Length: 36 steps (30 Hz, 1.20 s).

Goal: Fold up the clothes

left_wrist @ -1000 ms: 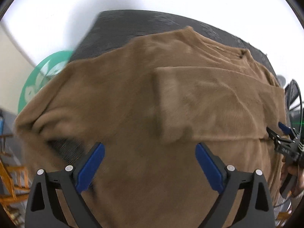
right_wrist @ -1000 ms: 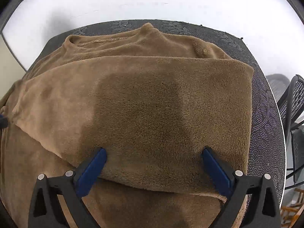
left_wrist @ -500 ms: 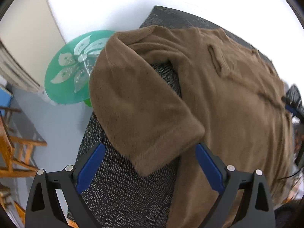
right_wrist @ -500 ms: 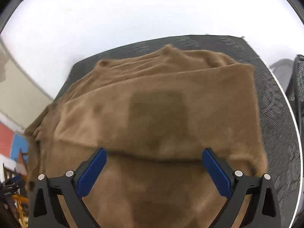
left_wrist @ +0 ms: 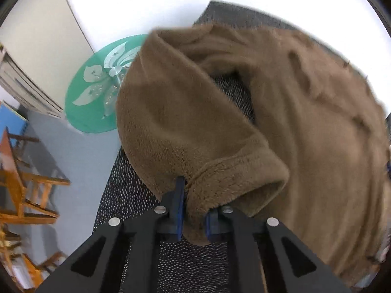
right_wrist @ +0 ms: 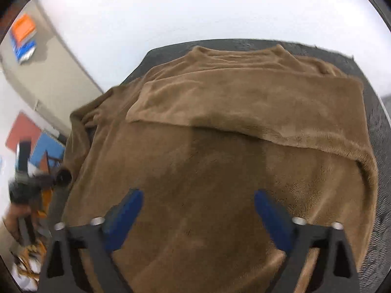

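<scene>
Fleece covers most of both views: a brown sweater [right_wrist: 220,171] lies spread on a dark, dotted table top [left_wrist: 136,190], its neckline at the far edge from the right gripper and one side already folded across the body, so that a straight folded edge runs crosswise ahead of that gripper's fingers. Beyond the table the wall is plain white, and to the left gripper's far left a round green glass table [left_wrist: 97,92] with a pale flower pattern stands on the grey floor, with orange wooden chairs [left_wrist: 22,190] nearer the lower left. The sweater's other sleeve [left_wrist: 185,131] lies directly ahead of the left gripper, bent over itself on the table's near left part, with a strip of bare table top showing between sleeve and body. The left gripper [left_wrist: 193,210] has just been closing and now pinches the sleeve's cuff [left_wrist: 234,178]: its blue pads are drawn nearly together with the thick cuff fabric squeezed between them. The right gripper [right_wrist: 198,214] hangs above the lower body of the sweater with its blue fingers [right_wrist: 124,210] spread wide; its jaws have just been closing a little, yet nothing sits between them and the pads do not press on the cloth. At the far left of the right gripper's view the other gripper and a hand show only as a dark blur.
</scene>
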Tool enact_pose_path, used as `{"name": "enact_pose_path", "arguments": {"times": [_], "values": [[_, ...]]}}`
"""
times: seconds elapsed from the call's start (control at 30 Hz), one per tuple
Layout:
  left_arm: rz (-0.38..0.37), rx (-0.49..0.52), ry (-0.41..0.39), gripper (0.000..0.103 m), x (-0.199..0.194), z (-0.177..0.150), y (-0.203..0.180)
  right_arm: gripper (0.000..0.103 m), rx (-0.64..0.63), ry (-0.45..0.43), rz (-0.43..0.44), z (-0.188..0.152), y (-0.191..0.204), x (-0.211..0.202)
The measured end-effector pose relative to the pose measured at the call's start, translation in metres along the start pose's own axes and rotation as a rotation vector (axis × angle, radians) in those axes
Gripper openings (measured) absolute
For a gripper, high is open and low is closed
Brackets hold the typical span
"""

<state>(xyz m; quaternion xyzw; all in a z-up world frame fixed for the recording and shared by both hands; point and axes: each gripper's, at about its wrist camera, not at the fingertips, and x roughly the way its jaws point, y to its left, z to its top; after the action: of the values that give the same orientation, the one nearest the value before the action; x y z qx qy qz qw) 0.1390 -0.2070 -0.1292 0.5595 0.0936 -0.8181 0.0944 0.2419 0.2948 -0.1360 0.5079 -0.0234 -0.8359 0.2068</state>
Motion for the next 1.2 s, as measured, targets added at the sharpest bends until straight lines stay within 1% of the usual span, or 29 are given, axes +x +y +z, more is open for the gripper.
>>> {"name": "enact_pose_path", "arguments": {"times": [0.07, 0.17, 0.23, 0.33, 0.4, 0.47, 0.53, 0.63, 0.73, 0.83, 0.9, 0.93, 1.0, 1.07, 1.2], "values": [[-0.047, -0.053, -0.035, 0.011, -0.017, 0.011, 0.011, 0.084, -0.023, 0.002, -0.002, -0.003, 0.007, -0.002], [-0.111, -0.164, -0.132, 0.010, -0.055, 0.037, 0.035, 0.084, 0.001, 0.005, 0.005, -0.006, 0.007, -0.004], [-0.168, -0.262, -0.203, 0.009, -0.082, 0.055, 0.056, 0.084, 0.025, 0.007, 0.008, -0.007, 0.005, -0.003], [-0.291, -0.396, -0.292, 0.009, -0.116, 0.084, 0.086, 0.084, 0.052, 0.007, 0.009, -0.010, 0.002, -0.005], [-0.377, -0.461, -0.334, 0.009, -0.133, 0.100, 0.101, 0.084, 0.058, 0.006, 0.004, -0.013, 0.001, -0.007], [-0.454, -0.509, -0.369, 0.009, -0.148, 0.114, 0.110, 0.084, 0.070, 0.005, 0.002, -0.014, 0.000, -0.008], [-0.522, -0.526, -0.397, 0.009, -0.159, 0.129, 0.110, 0.084, 0.085, 0.004, -0.004, -0.016, -0.001, -0.008], [-0.566, -0.499, -0.417, 0.009, -0.168, 0.152, 0.095, 0.084, 0.110, 0.003, -0.016, -0.019, -0.006, -0.011], [-0.627, -0.446, -0.395, 0.009, -0.169, 0.171, 0.059, 0.084, 0.138, -0.004, -0.030, -0.023, -0.013, -0.015], [-0.717, -0.379, -0.351, 0.009, -0.158, 0.190, 0.008, 0.084, 0.178, -0.013, -0.045, -0.026, -0.022, -0.019], [-0.753, -0.310, -0.309, 0.009, -0.146, 0.199, -0.036, 0.084, 0.209, -0.018, -0.056, -0.029, -0.029, -0.021], [-0.773, -0.273, -0.282, 0.009, -0.139, 0.203, -0.060, 0.084, 0.225, -0.022, -0.063, -0.031, -0.032, -0.022], [-0.824, -0.202, -0.200, 0.009, -0.119, 0.206, -0.114, 0.084, 0.258, -0.028, -0.078, -0.036, -0.040, -0.025], [-0.855, -0.142, -0.132, 0.009, -0.102, 0.204, -0.158, 0.084, 0.292, -0.032, -0.092, -0.042, -0.049, -0.028], [-0.890, -0.022, 0.011, 0.009, -0.061, 0.186, -0.248, 0.084, 0.372, -0.040, -0.125, -0.055, -0.069, -0.035]]}}
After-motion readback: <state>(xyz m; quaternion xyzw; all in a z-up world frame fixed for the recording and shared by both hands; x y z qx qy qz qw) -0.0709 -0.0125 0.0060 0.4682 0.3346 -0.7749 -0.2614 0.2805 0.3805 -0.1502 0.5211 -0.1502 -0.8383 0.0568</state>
